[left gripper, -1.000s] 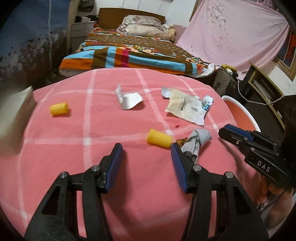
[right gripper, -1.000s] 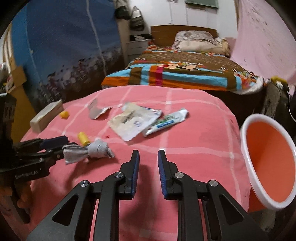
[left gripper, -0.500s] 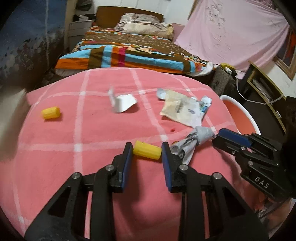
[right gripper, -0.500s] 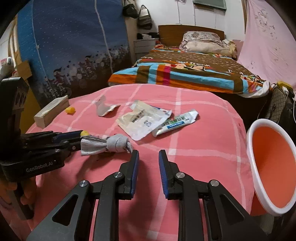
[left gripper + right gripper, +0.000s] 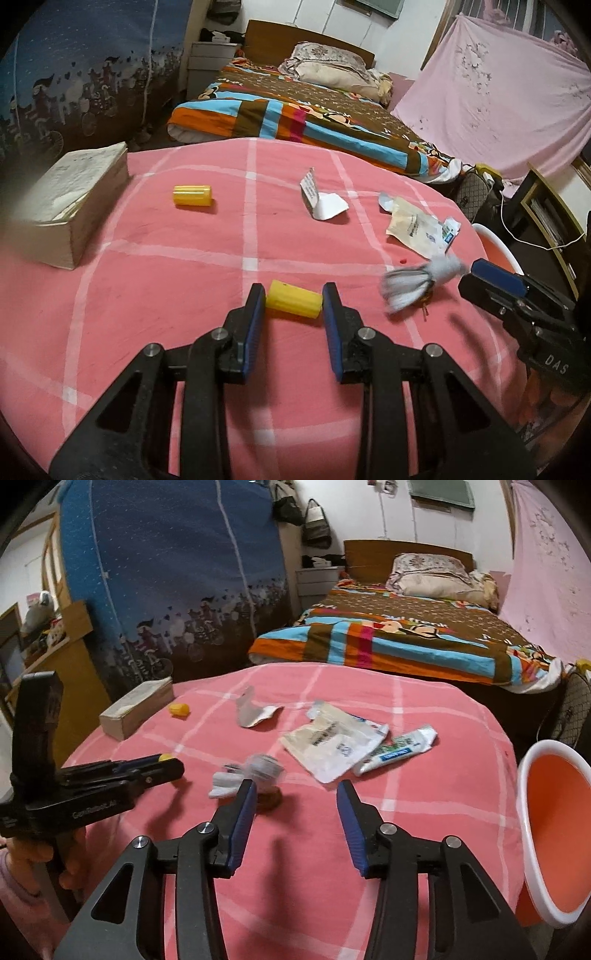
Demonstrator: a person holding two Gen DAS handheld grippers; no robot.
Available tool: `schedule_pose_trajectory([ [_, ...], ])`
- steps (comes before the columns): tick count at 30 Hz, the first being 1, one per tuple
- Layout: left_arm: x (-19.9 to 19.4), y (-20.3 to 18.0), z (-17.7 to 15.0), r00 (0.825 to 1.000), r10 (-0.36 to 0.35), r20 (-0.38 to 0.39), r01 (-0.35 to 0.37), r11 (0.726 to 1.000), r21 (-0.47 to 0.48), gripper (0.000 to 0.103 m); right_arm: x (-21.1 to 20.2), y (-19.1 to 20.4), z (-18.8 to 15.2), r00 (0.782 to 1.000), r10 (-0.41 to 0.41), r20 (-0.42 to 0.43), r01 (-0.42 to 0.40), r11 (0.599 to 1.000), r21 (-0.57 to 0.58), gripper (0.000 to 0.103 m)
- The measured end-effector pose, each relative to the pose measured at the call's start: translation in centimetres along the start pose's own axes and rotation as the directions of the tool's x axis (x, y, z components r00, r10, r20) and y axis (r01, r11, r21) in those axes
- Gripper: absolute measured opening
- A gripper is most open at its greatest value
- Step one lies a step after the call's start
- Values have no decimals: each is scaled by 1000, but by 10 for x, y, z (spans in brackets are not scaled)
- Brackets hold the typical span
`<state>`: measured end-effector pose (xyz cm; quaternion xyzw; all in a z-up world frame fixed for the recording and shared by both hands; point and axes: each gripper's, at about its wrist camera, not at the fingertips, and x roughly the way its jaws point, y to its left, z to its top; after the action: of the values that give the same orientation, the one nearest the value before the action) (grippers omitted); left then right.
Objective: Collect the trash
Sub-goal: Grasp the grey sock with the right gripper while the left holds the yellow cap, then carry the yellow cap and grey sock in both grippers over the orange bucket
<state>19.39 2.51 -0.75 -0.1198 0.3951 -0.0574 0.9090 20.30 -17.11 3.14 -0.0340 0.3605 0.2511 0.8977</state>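
**Left gripper clamps a yellow cylinder while the right stands open by the grey wrapper**

The left gripper has its two blue-padded fingers closed against the ends of a short yellow cylinder, which lies crosswise between them on the pink checked counter. The right gripper is spread wide with nothing between its fingers. A crumpled grey wrapper, blurred in both views, lies on the cloth just ahead of the right gripper's left finger; whether the pad touches it cannot be told. A small brown scrap sits beneath the wrapper, beside that same finger.

Seen from the left wrist, the wrapper lies to the right of the held cylinder, between it and the right gripper's tip.

Farther across the counter, a flat white pouch lies over the end of a toothpaste tube, both ahead of the open right gripper and apart from it. A folded piece of white card stands partly upright near the middle of the counter, and a second yellow cylinder lies to its left. A thick, worn book rests at the counter's left edge. An orange bin with a white rim stands off the counter's right side, its mouth tilted toward the camera. Beyond the counter is a bed with a striped blanket.
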Motion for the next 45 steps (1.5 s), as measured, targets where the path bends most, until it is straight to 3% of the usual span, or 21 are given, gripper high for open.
schedule_pose_trajectory([
  [8, 2, 3, -1, 1000, -8, 0, 8, 1000, -15, 11, 15, 9, 4, 998, -40, -47, 37, 998, -45, 44],
  [14, 1, 4, -3, 1000, -9, 4, 9, 1000, -14, 11, 27, 10, -1, 996, -17, -88, 13, 998, -53, 43],
  [19, -3, -3, -6, 999, -23, 26, 23, 1000, 11, 11, 19, 4, -5, 995, 64, -70, -65, 998, -13, 24],
  [24, -22, -19, -6, 991, -53, 126, 46, 997, 59, 11, 2, 3, -5, 997, 70, 18, -69, 998, -7, 23],
  [29, -42, -42, -4, 963, -78, 257, 47, 991, 125, 11, -36, -5, -9, 975, 14, 222, -21, 999, 30, 23],
  [33, -57, -67, 2, 919, -114, 377, 50, 983, 174, 11, -77, -12, -16, 903, -72, 424, 46, 996, 72, 23],
  [36, -67, -91, 8, 877, -152, 455, 57, 975, 216, 11, -105, -16, -19, 808, -155, 568, 126, 988, 90, 23],
  [39, -75, -115, 16, 833, -210, 512, 80, 961, 264, 11, -122, -23, -19, 728, -233, 645, 206, 971, 117, 23],
  [40, -77, -122, 18, 820, -227, 526, 85, 956, 279, 11, -129, -28, -20, 692, -266, 671, 240, 961, 133, 23],
  [42, -80, -137, 22, 790, -263, 553, 95, 945, 313, 11, -138, -37, -20, 644, -318, 695, 294, 943, 159, 23],
  [45, -78, -165, 26, 758, -327, 564, 116, 919, 377, 11, -146, -58, -25, 595, -404, 695, 364, 906, 215, 23],
])
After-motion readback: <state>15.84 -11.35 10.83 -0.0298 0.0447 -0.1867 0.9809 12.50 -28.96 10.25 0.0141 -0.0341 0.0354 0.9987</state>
